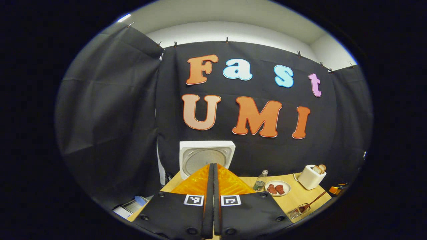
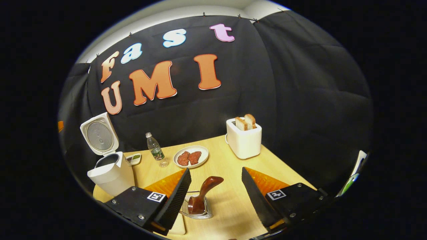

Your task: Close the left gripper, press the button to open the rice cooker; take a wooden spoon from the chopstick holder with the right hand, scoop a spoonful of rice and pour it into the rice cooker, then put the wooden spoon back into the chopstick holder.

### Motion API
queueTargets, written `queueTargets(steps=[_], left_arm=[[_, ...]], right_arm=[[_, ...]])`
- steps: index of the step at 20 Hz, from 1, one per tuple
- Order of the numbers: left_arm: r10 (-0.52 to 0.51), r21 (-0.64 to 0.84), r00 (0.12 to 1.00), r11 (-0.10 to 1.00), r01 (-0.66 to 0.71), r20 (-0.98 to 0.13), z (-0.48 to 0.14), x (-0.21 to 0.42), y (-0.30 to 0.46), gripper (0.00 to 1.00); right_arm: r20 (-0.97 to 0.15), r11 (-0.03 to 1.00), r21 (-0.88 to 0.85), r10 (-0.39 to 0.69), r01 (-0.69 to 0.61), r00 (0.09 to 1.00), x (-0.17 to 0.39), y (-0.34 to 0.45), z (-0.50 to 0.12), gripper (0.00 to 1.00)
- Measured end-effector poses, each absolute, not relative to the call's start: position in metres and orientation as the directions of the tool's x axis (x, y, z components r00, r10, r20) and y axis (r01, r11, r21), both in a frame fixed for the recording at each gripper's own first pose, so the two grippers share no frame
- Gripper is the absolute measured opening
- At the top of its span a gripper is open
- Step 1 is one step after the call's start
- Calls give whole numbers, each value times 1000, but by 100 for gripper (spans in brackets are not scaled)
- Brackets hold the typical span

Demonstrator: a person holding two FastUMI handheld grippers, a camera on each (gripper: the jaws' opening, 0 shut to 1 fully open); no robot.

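The white rice cooker [image 2: 110,173] stands at the table's left with its lid [image 2: 99,135] swung up and the pot showing. In the left gripper view the raised lid [image 1: 205,156] is straight ahead, just behind my left gripper [image 1: 213,165], which is shut with nothing between its fingers. A dark wooden spoon [image 2: 203,193] leans in a wire chopstick holder [image 2: 197,210] on the table. My right gripper [image 2: 215,170] is open just above it, one finger on either side of the handle and neither touching it. The spoon [image 1: 308,204] and holder [image 1: 297,211] also sit at the left gripper view's lower right.
A water bottle [image 2: 155,150], a plate with two pieces of meat [image 2: 190,156] and a white toaster holding bread [image 2: 244,138] stand along the back of the wooden table [image 2: 233,203]. A small dish [image 2: 133,159] sits by the cooker. A wooden board [image 2: 178,228] lies under the right gripper's left finger.
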State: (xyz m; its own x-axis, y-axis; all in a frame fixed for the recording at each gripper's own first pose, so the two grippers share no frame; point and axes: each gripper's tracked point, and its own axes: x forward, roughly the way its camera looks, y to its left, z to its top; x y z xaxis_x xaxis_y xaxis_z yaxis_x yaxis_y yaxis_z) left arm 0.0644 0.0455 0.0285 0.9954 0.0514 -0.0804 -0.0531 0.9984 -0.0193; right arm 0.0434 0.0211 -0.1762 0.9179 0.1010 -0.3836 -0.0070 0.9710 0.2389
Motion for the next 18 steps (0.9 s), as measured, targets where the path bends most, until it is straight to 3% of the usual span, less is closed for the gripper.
queueTargets(steps=[7,10,12,13,14,16,18], left_arm=[[70,-15,996,997,-71,-62,43,48,56,7],[69,-19,996,997,-70,-56,45,42,56,37],[74,-34,996,997,-76,-53,47,38,58,38],[56,-44,997,997,-59,-56,45,40,59,32],[53,-51,997,997,-56,-60,46,36,57,46],[55,-49,996,997,-59,-66,42,34,62,75],[65,-38,995,997,-68,-70,41,33,68,76]], right_arm=[[-462,948,317,160,-6,872,60,40,-216,95],[-511,935,356,195,0,837,66,47,-236,95],[-531,919,393,200,30,824,71,48,-246,94],[-538,909,414,207,42,817,74,49,-251,82],[-546,897,437,215,57,810,75,50,-254,90],[-555,868,489,235,84,798,78,51,-258,78],[-547,842,529,241,108,801,82,50,-257,67]])
